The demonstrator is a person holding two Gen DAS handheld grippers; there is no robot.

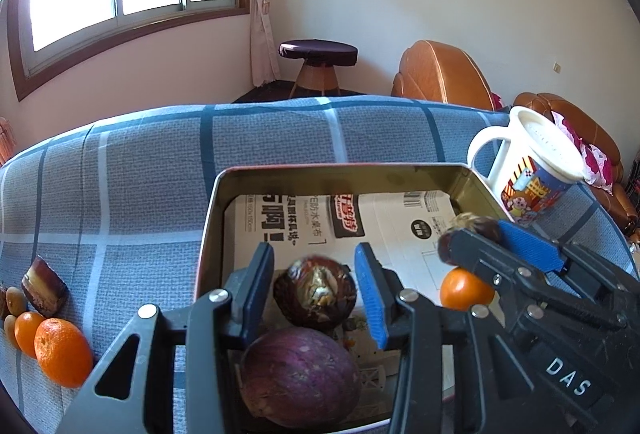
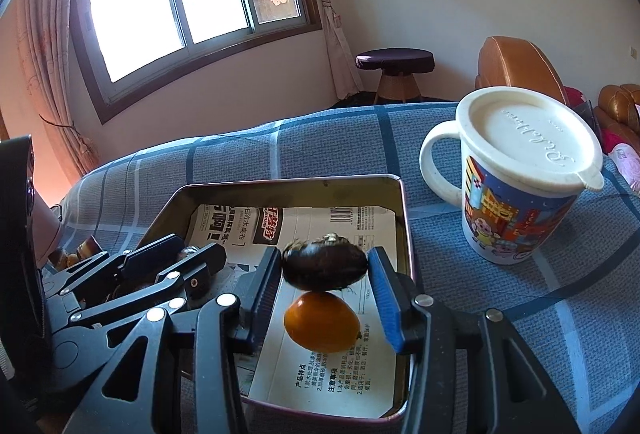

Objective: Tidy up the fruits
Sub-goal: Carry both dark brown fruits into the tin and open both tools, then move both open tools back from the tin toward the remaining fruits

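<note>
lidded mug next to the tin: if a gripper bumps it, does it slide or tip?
The mug looks tall against its base, narrowing downward, so a high bump would likely tip it. The checked cloth probably grips, resisting sliding. Its side handle may make it pivot. Fill level is hidden by the lid.

White letters "DAS" stand on the right gripper (image 1: 476, 254); the paper's (image 2: 320, 374) print is Chinese.

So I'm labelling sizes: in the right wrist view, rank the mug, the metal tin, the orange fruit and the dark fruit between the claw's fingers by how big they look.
1. Metal tin
2. Mug
3. Orange fruit and dark fruit: look about alike, so unranked.
The mug's nearness to the camera may inflate it.
</note>
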